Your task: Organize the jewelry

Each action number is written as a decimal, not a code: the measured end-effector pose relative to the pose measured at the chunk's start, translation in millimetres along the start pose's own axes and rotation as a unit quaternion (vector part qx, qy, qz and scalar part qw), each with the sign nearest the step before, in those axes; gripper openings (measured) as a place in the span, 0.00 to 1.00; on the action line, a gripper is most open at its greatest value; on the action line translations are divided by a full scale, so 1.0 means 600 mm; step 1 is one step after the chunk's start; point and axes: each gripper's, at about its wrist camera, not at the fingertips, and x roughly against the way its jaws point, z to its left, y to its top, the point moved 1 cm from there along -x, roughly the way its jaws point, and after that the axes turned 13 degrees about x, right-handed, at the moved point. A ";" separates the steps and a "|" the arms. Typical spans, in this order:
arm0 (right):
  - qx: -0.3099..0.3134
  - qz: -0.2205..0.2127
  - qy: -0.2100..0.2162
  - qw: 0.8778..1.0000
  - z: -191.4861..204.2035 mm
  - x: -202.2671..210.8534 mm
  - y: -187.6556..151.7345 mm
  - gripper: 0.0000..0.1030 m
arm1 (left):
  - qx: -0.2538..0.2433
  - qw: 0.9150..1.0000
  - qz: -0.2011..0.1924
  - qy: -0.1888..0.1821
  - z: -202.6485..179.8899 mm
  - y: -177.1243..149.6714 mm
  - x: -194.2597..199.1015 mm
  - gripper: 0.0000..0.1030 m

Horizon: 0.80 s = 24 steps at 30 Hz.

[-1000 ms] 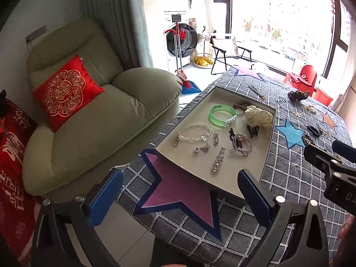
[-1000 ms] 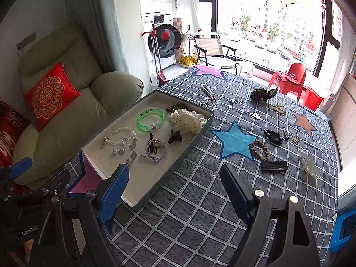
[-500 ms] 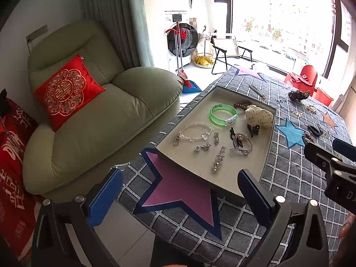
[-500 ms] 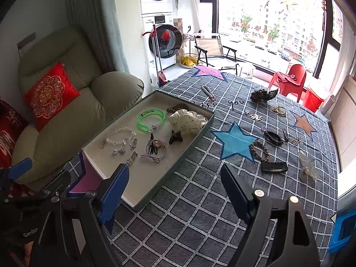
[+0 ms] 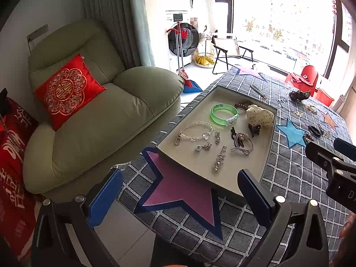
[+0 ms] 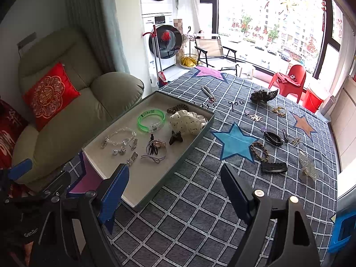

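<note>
grey checked cloth (image 6: 200, 200) holds loose pieces beside tray (image 6: 189, 142). right gripper (image 6: 175, 191) and left gripper (image 5: 180, 191) gape wide, empty. advise approaching black hair clip (image 6: 274, 167) low, squarely.

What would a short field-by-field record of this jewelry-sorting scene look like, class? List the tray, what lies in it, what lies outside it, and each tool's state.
tray: open grey tray on a checked cloth
in tray: green bangle, clear bead bracelet, polka-dot scrunchie, hair ties, small black claw clip
outside tray: braided brown bracelet, black hair clip, clear claw clip, black coil tie
left tool: open, empty, near the tray's close end
right tool: open, empty, above the cloth
</note>
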 end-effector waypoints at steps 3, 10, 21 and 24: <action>0.000 0.000 0.000 1.000 0.001 0.001 0.001 0.84 | 0.000 1.000 0.001 0.000 0.000 0.000 0.000 1.00; 0.000 0.000 0.000 1.000 0.000 0.002 0.001 0.84 | 0.000 1.000 0.001 0.001 0.003 -0.002 0.000 1.00; 0.001 0.000 0.000 1.000 0.000 0.002 0.001 0.84 | 0.000 1.000 0.001 0.002 0.004 -0.004 0.001 1.00; 0.001 -0.001 0.001 1.000 0.000 0.002 0.001 0.84 | 0.000 1.000 0.000 0.002 0.004 -0.003 0.001 1.00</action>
